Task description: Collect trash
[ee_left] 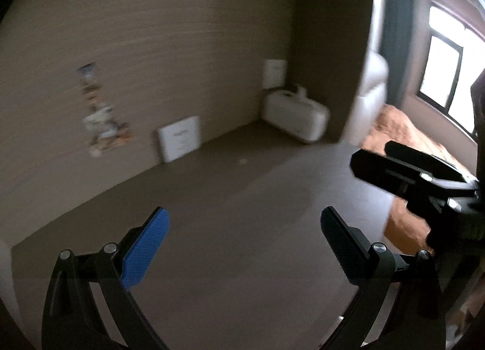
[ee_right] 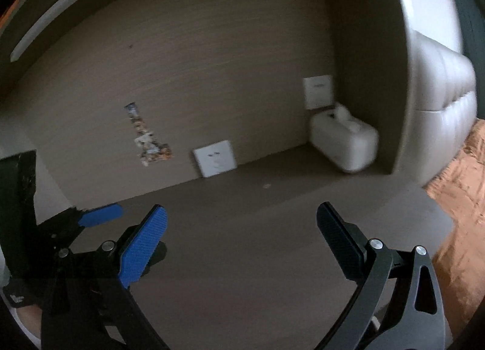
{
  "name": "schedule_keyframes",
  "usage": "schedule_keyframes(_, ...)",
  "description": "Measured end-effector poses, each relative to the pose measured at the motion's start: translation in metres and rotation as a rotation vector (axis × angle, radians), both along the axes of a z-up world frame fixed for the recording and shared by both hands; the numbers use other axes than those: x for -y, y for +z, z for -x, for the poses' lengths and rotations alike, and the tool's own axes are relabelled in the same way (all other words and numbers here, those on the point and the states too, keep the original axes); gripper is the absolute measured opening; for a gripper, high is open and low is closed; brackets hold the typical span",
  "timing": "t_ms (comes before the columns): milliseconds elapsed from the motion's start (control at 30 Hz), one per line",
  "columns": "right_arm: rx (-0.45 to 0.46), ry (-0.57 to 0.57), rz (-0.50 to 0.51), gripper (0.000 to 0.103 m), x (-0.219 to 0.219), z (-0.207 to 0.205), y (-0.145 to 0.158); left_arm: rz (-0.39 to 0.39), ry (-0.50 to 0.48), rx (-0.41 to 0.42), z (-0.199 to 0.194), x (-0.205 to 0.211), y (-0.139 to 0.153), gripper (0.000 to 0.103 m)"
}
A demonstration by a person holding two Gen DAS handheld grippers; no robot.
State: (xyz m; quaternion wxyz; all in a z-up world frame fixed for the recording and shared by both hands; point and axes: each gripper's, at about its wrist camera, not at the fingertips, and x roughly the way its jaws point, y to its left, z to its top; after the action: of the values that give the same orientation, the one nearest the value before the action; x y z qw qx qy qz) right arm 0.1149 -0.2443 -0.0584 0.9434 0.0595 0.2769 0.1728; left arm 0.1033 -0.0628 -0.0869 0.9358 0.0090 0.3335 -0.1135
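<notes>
My left gripper (ee_left: 244, 222) is open and empty above a bare brown floor. My right gripper (ee_right: 241, 219) is open and empty too. The right gripper's body shows at the right of the left wrist view (ee_left: 424, 186); the left gripper's blue fingertips (ee_right: 101, 218) show at the left of the right wrist view. A small pale speck (ee_right: 266, 186) lies on the floor ahead, also in the left wrist view (ee_left: 242, 162). A colourful strip of torn paper or stickers (ee_right: 148, 137) clings to the wall (ee_left: 100, 116). Both views are blurred.
A white square board (ee_right: 215, 158) leans on the wall at floor level (ee_left: 179, 137). A white case (ee_right: 345, 140) stands in the corner (ee_left: 295, 116) with another white board (ee_right: 316, 92) behind it. A padded white headboard (ee_right: 436, 83) and an orange bedspread (ee_right: 463, 192) lie right.
</notes>
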Motion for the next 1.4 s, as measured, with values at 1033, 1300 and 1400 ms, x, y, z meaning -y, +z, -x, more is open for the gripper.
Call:
schedule_keyframes(1033,0.055,0.107,0.06,0.098,-0.106,0.005,0.018,-0.017,0.211,0.097,0.026,-0.116,0.021,0.098)
schedule_keyframes(1300,0.051,0.076,0.043,0.098,-0.098,0.009,0.016,-0.034,0.223,0.109,0.026,-0.115,0.024,0.098)
schedule_keyframes(1400,0.05,0.062,0.044,0.098,-0.097,0.011,0.016,-0.043,0.216,0.099,0.025,-0.114,0.023,0.098)
